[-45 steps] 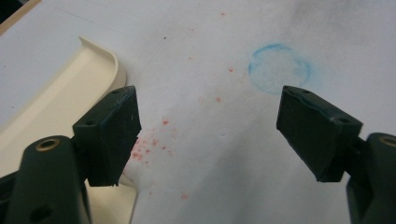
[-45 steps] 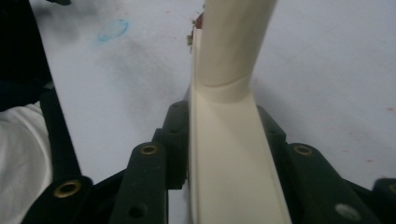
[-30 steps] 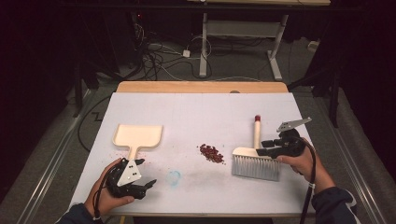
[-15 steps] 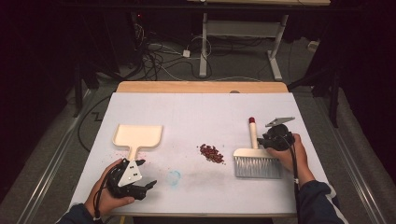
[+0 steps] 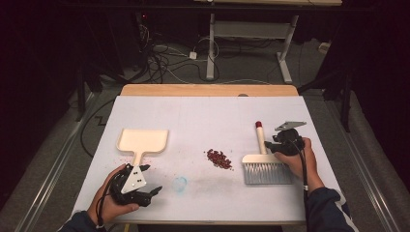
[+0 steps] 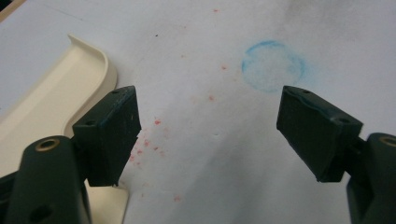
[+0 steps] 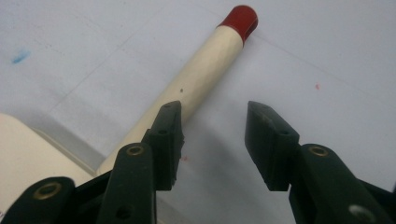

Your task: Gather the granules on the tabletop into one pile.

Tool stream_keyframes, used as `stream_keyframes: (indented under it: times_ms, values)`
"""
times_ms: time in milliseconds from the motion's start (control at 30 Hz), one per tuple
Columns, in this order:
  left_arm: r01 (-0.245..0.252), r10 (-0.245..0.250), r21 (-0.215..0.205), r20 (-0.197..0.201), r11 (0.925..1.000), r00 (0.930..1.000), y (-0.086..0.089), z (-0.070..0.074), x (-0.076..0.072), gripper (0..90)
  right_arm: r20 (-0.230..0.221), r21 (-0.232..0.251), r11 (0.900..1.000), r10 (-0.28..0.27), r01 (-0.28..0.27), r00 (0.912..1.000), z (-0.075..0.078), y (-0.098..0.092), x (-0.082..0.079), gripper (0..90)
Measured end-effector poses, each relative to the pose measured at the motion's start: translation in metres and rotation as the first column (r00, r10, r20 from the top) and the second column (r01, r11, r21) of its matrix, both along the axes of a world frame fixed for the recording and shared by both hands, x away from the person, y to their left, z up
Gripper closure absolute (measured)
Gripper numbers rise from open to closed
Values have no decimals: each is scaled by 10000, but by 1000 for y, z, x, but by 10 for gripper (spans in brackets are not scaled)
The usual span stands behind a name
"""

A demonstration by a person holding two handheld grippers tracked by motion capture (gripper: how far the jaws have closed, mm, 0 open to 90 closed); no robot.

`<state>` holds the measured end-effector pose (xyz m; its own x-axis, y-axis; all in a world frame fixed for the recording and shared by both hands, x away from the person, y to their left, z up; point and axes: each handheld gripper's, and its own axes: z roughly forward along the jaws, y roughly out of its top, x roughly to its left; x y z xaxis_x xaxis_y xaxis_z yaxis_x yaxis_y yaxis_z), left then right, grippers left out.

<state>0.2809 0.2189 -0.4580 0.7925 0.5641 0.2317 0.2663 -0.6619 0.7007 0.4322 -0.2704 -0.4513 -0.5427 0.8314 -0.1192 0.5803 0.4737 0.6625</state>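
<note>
High view: one brush (image 5: 263, 162), one dustpan (image 5: 141, 141), one bean pile (image 5: 219, 158).

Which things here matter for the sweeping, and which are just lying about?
In the job:
- brush, beside the right tongs
- dustpan, near the left tongs
- pile of red crumbs

Lying about:
- blue ring mark
- cables on the floor
- desk frame

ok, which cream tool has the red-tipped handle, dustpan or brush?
The cream hand brush with grey bristles, beside the right gripper: its round handle ends in a red cap. The flat cream plastic dustpan is plain cream.
</note>
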Motion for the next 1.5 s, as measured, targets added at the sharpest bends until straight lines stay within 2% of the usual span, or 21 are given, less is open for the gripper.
stream_keyframes:
  times_ms: [133,267,533,567,667,833,1000,1033,1267,1500]
  values:
    - [-45,45,-49,24,10000,10000,1,0,0,205,798,585,9981,165,-213,9967,9,-1,-5,516]
    - [-102,103,-28,135,9999,9999,1,1,0,205,1746,1093,9927,321,-518,9841,24,0,-16,448]
    - [-231,231,-33,171,9997,9996,2,1,1,205,2830,1671,9802,556,-1063,9575,47,2,-41,355]
    - [-239,240,-42,162,9997,9996,1,1,2,204,2871,1702,9788,617,-1143,9559,50,2,-45,357]
    - [-245,245,-12,168,9997,9996,1,1,3,205,3205,1743,9746,786,-1404,9440,56,3,-53,348]
    - [-315,317,-74,182,9995,9993,2,1,3,205,3526,1861,9711,756,-1491,9327,64,6,-66,316]
    - [-337,339,-77,181,9994,9993,2,1,4,205,3826,1611,9720,984,-1712,9186,65,10,-81,288]
    - [-341,342,-72,181,9994,9993,2,1,4,205,3952,1558,9716,1037,-1779,9127,65,10,-84,280]
    - [-394,396,-73,204,9992,9990,2,1,4,204,4248,1340,9704,1268,-2008,8964,58,13,-102,250]
    - [-434,435,-65,221,9990,9988,2,1,6,204,4397,1219,9713,1318,-2044,8884,42,12,-119,250]
